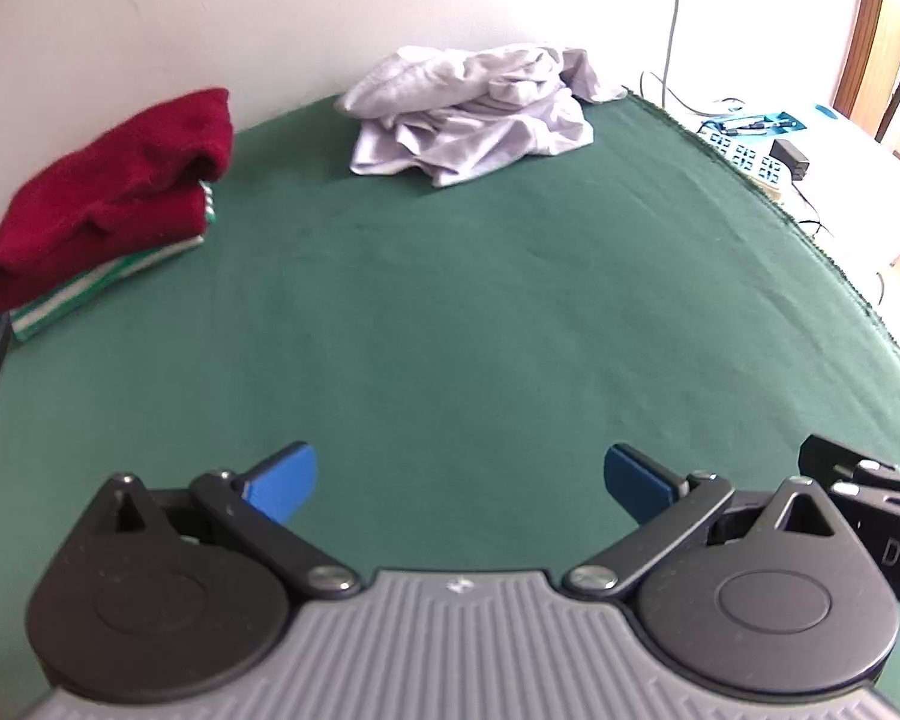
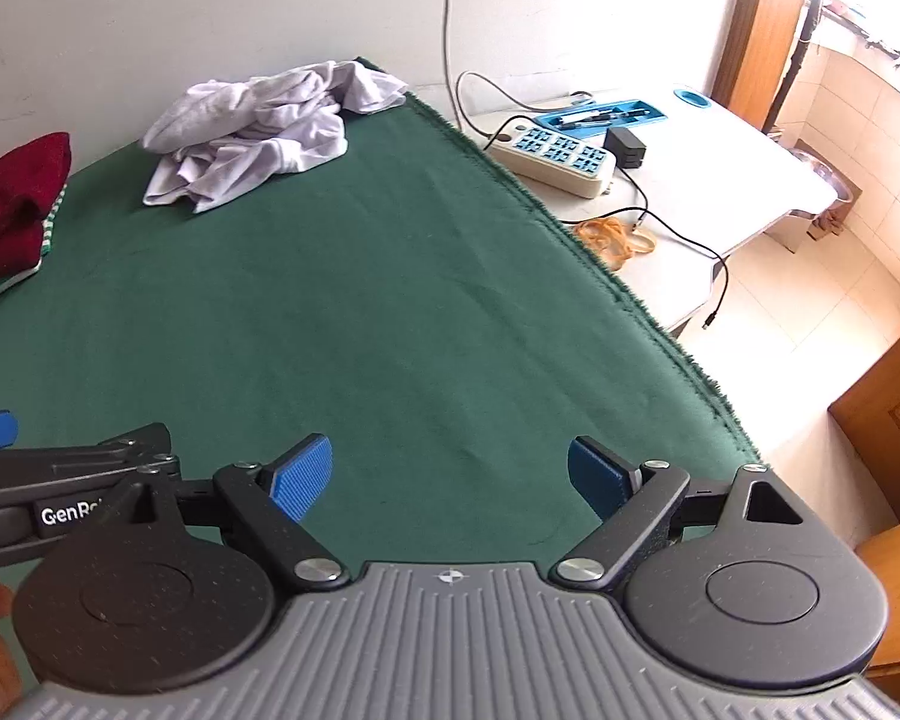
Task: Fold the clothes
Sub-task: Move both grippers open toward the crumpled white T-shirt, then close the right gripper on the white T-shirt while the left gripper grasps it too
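Note:
A crumpled pale lilac garment [image 1: 474, 108] lies at the far side of the green cloth-covered table [image 1: 450, 312]; it also shows in the right wrist view [image 2: 252, 126]. A folded dark red garment [image 1: 114, 192] sits on a folded green-and-white striped one [image 1: 96, 288] at the far left, also seen in the right wrist view [image 2: 12, 204]. My left gripper [image 1: 459, 483] is open and empty, low over the near part of the table. My right gripper [image 2: 450, 474] is open and empty beside it, to its right.
A white side table [image 2: 720, 180] stands to the right with a power strip [image 2: 558, 159], a black adapter [image 2: 625, 147], cables, a blue pen tray [image 2: 600, 115] and rubber bands [image 2: 615, 237]. A white wall runs behind. A wooden door [image 2: 888, 450] is at right.

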Motion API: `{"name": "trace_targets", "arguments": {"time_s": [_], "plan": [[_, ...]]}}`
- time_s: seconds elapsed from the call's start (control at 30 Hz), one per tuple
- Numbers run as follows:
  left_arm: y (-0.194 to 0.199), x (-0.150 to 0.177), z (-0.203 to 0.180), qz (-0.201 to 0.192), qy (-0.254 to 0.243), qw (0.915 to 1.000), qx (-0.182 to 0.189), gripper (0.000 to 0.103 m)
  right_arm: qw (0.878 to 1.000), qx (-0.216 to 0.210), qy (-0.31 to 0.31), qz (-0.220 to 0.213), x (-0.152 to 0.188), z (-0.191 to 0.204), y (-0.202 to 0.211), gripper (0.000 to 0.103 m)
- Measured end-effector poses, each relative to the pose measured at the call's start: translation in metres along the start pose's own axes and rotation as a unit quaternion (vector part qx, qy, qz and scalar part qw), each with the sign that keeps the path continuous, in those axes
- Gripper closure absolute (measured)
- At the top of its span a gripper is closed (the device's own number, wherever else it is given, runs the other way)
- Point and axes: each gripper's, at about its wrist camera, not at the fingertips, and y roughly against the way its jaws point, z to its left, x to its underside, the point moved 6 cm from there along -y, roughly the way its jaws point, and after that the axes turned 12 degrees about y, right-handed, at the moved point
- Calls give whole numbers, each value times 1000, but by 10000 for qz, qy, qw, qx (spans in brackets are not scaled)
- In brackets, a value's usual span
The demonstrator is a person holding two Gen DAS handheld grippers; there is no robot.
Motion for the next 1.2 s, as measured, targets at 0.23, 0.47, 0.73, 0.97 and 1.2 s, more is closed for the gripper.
{"name": "trace_targets", "arguments": {"time_s": [0.23, 0.47, 0.73, 0.97, 1.2], "plan": [[-1, 6, -8, 90, 145, 9999, -20, 1, 9999, -90, 53, -22, 0, -12, 0, 15], [7, -3, 8, -56, 245, 9992, -313, 1, 9990, -338, 251, -150, -11, 1, 1, 15], [-2, -6, 23, 165, 395, 9987, -291, 1, 9972, -574, 439, -205, -18, 15, -4, 15], [-24, -78, 42, 350, 95, 9993, 85, 1, 9888, -1302, 712, -185, -93, 9, -46, 15], [-56, -170, 55, 394, -153, 9991, 100, 1, 9792, -1579, 1273, -18, -213, 19, -115, 15]]}}
